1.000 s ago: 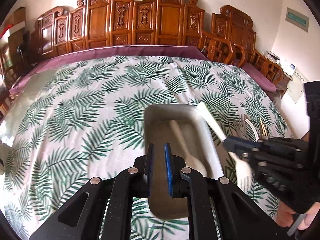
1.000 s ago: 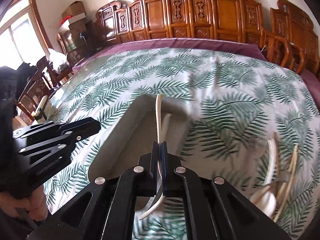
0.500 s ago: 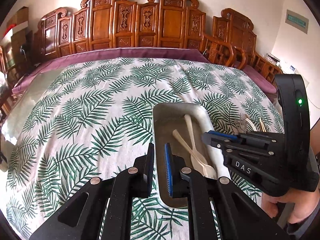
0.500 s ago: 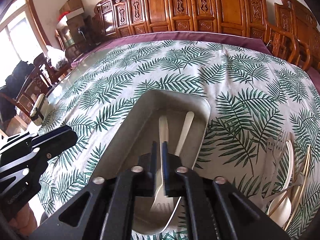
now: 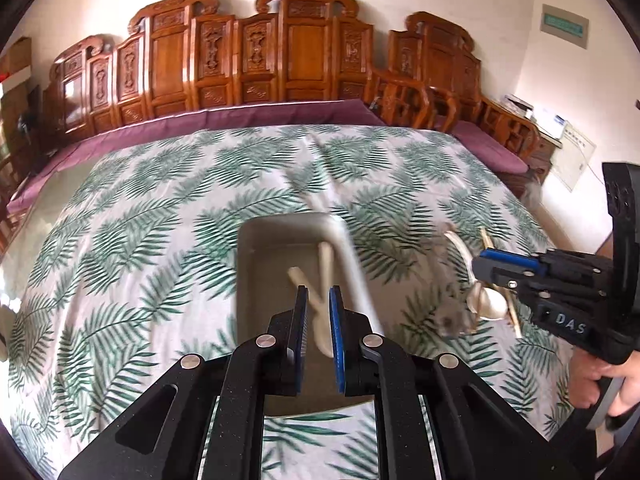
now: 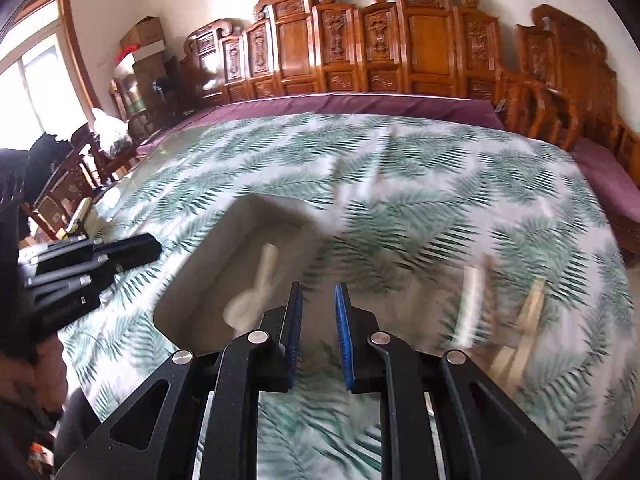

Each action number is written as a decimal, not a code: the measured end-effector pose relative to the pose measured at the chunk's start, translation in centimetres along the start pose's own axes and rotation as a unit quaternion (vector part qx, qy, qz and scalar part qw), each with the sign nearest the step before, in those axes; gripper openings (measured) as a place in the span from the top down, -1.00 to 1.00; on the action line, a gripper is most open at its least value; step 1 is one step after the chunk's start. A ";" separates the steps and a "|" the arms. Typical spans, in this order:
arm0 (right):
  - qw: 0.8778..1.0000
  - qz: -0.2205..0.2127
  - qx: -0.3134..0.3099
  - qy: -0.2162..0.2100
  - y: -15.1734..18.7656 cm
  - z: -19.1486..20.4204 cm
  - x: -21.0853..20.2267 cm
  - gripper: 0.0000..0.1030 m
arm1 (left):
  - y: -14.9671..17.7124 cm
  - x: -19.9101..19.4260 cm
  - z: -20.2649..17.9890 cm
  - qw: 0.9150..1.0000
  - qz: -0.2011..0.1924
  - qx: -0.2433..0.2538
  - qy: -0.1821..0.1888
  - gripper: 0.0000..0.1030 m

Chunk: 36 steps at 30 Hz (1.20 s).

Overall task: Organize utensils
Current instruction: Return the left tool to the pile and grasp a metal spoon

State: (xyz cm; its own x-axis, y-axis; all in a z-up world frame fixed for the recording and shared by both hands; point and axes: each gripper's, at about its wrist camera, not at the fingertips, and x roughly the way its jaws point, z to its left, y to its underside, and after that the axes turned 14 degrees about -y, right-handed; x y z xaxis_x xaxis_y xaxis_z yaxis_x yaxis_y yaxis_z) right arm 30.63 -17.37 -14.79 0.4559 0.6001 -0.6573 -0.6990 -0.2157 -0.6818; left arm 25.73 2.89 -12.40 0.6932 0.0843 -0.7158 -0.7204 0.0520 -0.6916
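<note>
Covering table [image 5: 132,248]: palm-leaf cloth; carved wooden chairs [image 5: 288,52] behind.

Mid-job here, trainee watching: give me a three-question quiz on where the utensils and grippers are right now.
1. True or false: the right gripper holds a utensil.
2. How many cream utensils lie in the grey tray?
3. The loose utensil pile lies on the tray's: A) left, B) right, C) far side?

Key: 1. False, its jaws are apart and empty. 2. Two, crossed. 3. B, from the left wrist view, on the leaf-print cloth.
</note>
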 end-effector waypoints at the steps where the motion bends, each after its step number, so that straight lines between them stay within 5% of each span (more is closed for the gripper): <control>1: 1.000 -0.001 0.000 0.006 0.4 -0.6 -0.7 0.64 | -0.1 -0.1 -0.8 1.000 -0.001 0.005 0.005 0.82; 11: 0.999 -0.003 0.014 0.046 4.5 -5.5 -5.4 0.64 | 0.3 0.6 -7.5 0.998 0.010 0.048 0.037 0.80; 36: 0.997 0.013 0.060 0.050 6.9 -10.4 -4.9 0.44 | 0.1 11.2 -15.9 0.991 0.111 0.055 0.056 0.80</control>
State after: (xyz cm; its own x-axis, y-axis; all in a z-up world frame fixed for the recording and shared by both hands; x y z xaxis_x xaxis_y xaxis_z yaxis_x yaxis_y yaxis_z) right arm 29.26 -29.85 -19.60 0.4863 0.5140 -0.7066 -0.7688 -0.1326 -0.6256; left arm 33.79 -12.01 -22.00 0.5105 -0.0052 -0.8599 -0.8493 0.1535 -0.5052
